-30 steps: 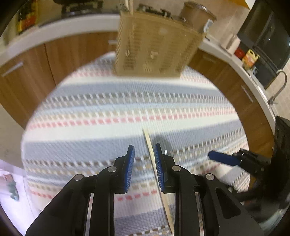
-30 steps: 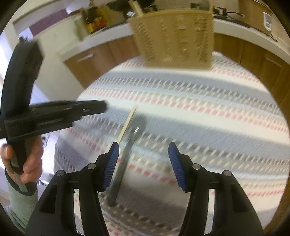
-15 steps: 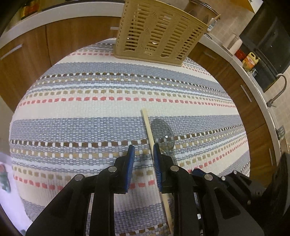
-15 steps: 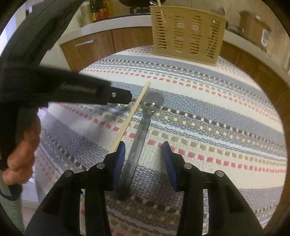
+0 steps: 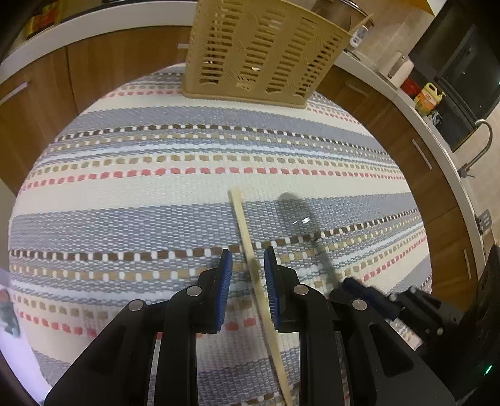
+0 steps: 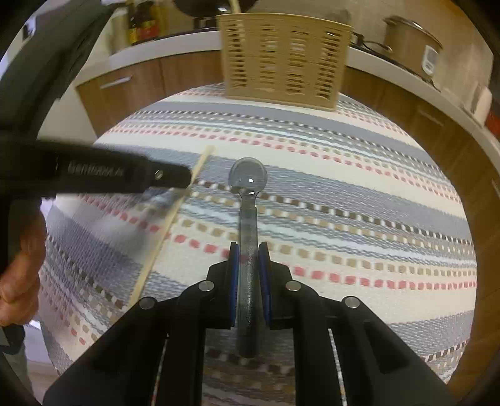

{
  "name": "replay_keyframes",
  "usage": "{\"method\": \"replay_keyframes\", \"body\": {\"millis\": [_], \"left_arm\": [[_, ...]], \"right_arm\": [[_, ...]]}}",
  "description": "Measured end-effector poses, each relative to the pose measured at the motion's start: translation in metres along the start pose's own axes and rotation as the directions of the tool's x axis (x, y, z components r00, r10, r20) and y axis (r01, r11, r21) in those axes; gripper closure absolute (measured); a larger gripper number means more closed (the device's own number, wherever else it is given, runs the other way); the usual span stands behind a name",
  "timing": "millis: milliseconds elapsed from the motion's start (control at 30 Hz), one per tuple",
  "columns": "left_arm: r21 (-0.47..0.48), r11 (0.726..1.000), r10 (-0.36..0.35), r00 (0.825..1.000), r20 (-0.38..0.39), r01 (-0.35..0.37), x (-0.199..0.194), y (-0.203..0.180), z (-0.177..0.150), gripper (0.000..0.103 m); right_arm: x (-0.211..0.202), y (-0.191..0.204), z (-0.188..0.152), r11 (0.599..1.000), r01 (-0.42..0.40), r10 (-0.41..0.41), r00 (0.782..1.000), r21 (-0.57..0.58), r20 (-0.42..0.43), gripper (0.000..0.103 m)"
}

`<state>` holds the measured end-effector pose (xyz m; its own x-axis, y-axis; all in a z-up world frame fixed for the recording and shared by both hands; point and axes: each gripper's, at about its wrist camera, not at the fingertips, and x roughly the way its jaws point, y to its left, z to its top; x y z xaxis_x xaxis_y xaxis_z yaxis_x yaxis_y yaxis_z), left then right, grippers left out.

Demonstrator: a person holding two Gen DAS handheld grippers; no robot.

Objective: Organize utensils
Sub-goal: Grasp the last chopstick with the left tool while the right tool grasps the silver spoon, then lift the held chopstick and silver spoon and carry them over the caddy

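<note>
A wooden chopstick [image 5: 247,237] lies on the striped round table; it also shows in the right wrist view [image 6: 165,225]. My left gripper [image 5: 247,265] is open, its jaws standing either side of the chopstick without pinching it. A clear grey plastic spoon [image 6: 248,218] lies beside the chopstick; its bowl shows in the left wrist view [image 5: 295,212]. My right gripper [image 6: 249,259] is shut on the spoon's handle. A tan slotted utensil basket [image 5: 262,53] stands at the table's far edge, also in the right wrist view [image 6: 284,59], with one stick standing in it.
The striped woven cloth [image 5: 156,150] covers the round table. Wooden cabinets and a white counter [image 6: 150,50] curve behind it, with a pot [image 6: 409,40], bottles [image 6: 142,25] and a tap [image 5: 481,140]. A hand [image 6: 18,271] holds the left gripper.
My right gripper has closed on the spoon handle and straightened over it. My left gripper has shifted so the chopstick now lies between its jaws, which opened slightly.
</note>
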<state>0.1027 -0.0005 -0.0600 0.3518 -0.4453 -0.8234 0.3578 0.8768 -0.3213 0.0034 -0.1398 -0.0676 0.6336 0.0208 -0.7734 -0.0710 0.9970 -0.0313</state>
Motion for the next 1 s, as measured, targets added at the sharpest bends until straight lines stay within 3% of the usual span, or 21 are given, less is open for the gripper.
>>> {"method": "replay_keyframes", "body": {"millis": [300,367,433,533,833,1000], "left_arm": [[0.051,0.996,0.077,0.997,0.000,-0.077,0.012,-0.022,0.012,0.084],[0.056,0.994,0.095,0.995,-0.005,-0.095,0.016,-0.022,0.016,0.088],[0.072,0.990,0.122,0.993,-0.003,-0.121,0.020,-0.025,0.019,0.098],[0.084,0.988,0.130,0.991,0.007,-0.130,0.022,-0.028,0.020,0.099],[-0.031,0.996,0.082,0.995,0.062,-0.080,0.010,0.001,0.033,0.103],[-0.050,0.996,0.078,0.997,0.018,-0.077,0.007,0.020,0.044,0.103]], "right_arm": [[0.001,-0.044,0.007,0.999,-0.022,0.023,0.999,0.044,-0.025,0.092],[0.002,-0.055,0.011,0.998,-0.042,0.044,0.998,0.047,-0.033,0.092],[-0.001,-0.064,0.012,0.997,-0.059,0.061,0.997,0.050,-0.043,0.092],[0.002,-0.078,0.017,0.989,-0.124,0.130,0.989,0.079,-0.074,0.092],[0.024,-0.096,0.051,0.963,-0.225,0.250,0.950,0.147,-0.187,0.083],[0.040,-0.084,0.077,0.976,-0.201,0.217,0.933,0.087,-0.288,0.083]]}}
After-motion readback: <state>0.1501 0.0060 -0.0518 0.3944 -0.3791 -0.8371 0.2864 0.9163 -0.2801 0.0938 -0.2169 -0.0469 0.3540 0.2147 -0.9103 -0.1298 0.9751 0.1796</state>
